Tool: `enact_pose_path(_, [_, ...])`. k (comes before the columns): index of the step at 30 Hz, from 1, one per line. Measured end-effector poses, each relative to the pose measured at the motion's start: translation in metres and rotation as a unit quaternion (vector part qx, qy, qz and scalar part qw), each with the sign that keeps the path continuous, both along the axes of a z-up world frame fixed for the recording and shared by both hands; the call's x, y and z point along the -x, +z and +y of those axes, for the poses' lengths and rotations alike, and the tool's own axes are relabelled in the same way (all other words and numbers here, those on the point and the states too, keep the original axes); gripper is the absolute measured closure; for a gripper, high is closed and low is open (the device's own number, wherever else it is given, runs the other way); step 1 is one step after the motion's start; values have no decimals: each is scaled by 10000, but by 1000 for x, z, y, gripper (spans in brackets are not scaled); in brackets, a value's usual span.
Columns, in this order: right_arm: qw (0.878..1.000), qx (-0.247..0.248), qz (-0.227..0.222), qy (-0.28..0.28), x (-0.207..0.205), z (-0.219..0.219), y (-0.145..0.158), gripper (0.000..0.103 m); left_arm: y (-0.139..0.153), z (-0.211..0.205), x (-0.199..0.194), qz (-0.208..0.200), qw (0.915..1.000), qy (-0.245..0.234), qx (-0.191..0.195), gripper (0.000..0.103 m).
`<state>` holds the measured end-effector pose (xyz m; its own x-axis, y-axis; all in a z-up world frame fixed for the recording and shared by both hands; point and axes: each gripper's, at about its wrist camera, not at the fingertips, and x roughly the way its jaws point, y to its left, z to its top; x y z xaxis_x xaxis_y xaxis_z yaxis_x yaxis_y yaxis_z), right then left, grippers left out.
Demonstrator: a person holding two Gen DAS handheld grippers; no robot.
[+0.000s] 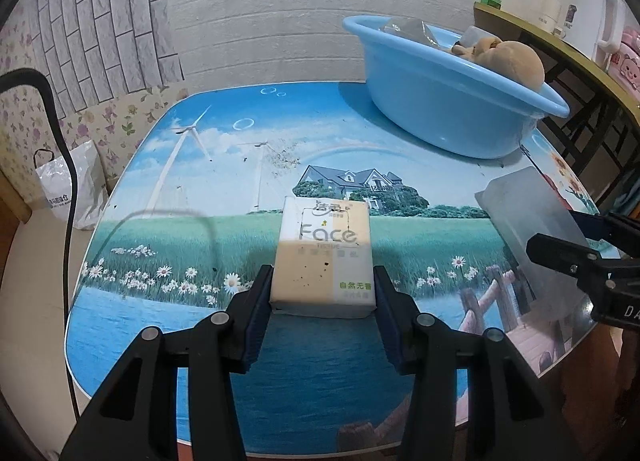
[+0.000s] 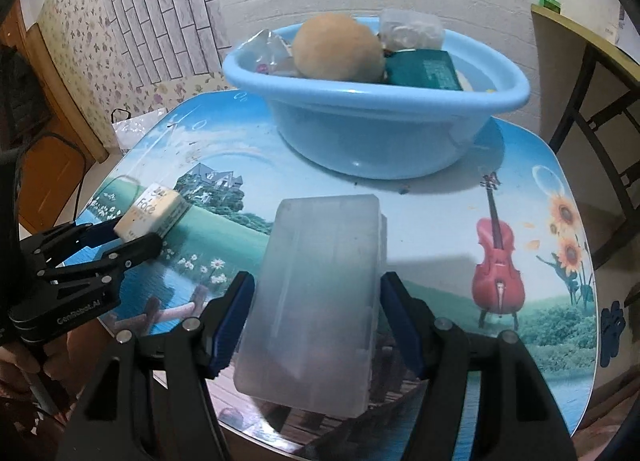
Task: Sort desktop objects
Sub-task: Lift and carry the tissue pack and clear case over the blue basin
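Left gripper (image 1: pixel 322 293) clamping tissue pack (image 1: pixel 324 257) reading "Face", lower centre of frame, over desk (image 1: pixel 224 189). Right gripper (image 2: pixel 318 317) squeezing frosted plastic box (image 2: pixel 320 293), lower centre. Blue basin (image 2: pixel 376 129) sitting upper centre, holding plush toy (image 2: pixel 336 47).

This is looking like a room in a home. Floral wallpaper (image 1: pixel 24 117) is covering the wall at the left of the frame, beside white brick-pattern panels (image 1: pixel 272 21). A low table (image 1: pixel 224 165) with a printed countryside picture is filling the middle, and a blue plastic basin (image 1: pixel 452 117) holding a plush toy (image 1: pixel 516 61) is sitting at its upper right. A white shopping bag (image 1: pixel 68 189) is lying on the floor at the left.
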<state>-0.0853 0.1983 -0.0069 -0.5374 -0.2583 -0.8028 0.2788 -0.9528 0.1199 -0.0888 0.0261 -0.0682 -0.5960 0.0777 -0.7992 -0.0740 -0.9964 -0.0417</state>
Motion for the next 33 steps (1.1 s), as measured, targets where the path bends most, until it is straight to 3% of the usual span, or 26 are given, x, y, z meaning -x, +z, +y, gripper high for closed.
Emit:
enact_pose_path(18, [9968,-114,788,125,-11,-8,-11,38,-5,-4,-1,526,9986,49,82,43])
enact_pose_path(26, [9952,-172,959,123,-11,-9,-21,35,-9,-6,3,641,9979,11,94,20])
enact_pose_path(29, [9950,-175,972,141,-11,-10,-23,22,-10,-6,4,639,9979,-10,94,9])
enact_pose_path(31, [9949,-213,976,155,-11,-10,-23,21,-12,-5,5,609,9981,-41,84,2])
enact_pose_path(33, [9950,-197,970,149,-11,-9,-23,20,-13,-4,4,608,9981,-91,89,1])
